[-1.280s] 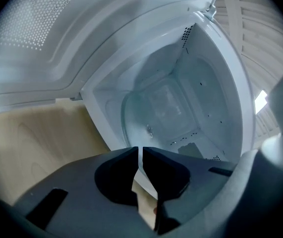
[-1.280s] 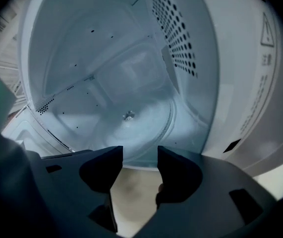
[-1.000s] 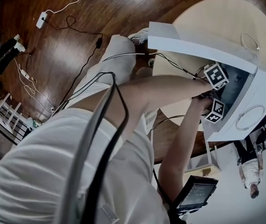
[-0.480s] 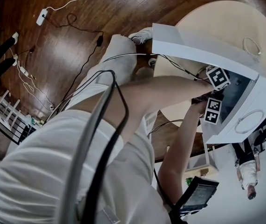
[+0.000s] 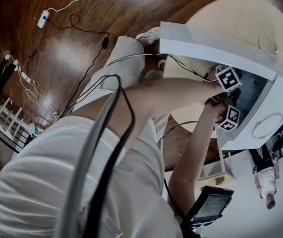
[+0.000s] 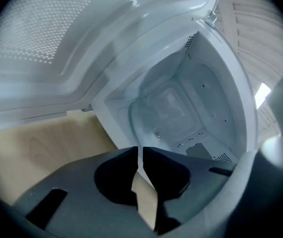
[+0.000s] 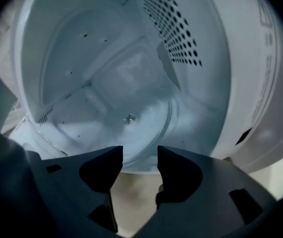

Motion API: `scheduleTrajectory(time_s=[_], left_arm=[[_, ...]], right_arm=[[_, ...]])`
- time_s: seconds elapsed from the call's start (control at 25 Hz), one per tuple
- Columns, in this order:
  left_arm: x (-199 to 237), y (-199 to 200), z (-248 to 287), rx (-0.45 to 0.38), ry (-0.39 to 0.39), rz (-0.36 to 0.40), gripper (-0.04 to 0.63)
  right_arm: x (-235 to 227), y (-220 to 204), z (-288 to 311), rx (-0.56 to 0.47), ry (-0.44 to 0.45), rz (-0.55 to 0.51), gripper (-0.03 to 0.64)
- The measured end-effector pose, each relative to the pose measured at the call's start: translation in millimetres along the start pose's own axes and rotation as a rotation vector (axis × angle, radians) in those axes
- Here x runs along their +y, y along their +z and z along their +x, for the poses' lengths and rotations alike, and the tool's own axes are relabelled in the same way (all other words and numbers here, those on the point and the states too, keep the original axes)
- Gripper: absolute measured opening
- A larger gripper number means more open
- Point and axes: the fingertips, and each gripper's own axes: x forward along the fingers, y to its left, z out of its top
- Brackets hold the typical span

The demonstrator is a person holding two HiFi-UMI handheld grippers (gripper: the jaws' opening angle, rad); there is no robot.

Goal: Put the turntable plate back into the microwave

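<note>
Plate (image 7: 148, 114): lying on the floor inside the open microwave (image 5: 205, 44).
Left gripper (image 6: 140, 151): jaws pressed together, empty.
Right gripper (image 7: 140, 155): jaws spread, nothing between them, at the microwave's mouth.

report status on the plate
left gripper shut, empty. right gripper open at the microwave mouth. plate lying inside on the floor. nothing seen in the way.

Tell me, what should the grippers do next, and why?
Probably ease both back from the microwave: the turntable plate already seems to lie on its floor, the left gripper is shut on nothing, and the right gripper is open and empty.
</note>
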Motion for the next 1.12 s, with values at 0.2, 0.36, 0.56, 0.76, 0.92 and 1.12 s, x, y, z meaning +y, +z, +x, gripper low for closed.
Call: scheduleTrajectory(time_s=[0.2, 0.36, 0.56, 0.76, 0.92, 1.12], left_arm=[[10, -16, 1, -0.02, -0.011, -0.07, 0.015], [-5, -13, 5, -0.019, -0.066, -0.037, 0.014], [-18, -11, 14, -0.005, -0.105, -0.011, 0.014], [-17, -15, 18, -0.008, -0.099, -0.012, 0.014], [-16, -8, 12, -0.03, -0.089, -0.012, 0.014], [-6, 5, 7, -0.074, -0.058, -0.022, 0.014]], right_arm=[[-15, 9, 5, -0.053, 0.004, 0.266, 0.166], [-23, 11, 0, -0.085, 0.04, 0.458, 0.057], [-31, 25, -3, -0.164, 0.039, 0.601, 0.043], [-28, 23, -2, -0.126, 0.004, 0.463, 0.043], [-26, 17, -5, -0.087, -0.016, 0.37, 0.044], [-23, 14, -5, -0.071, -0.062, 0.256, 0.069]])
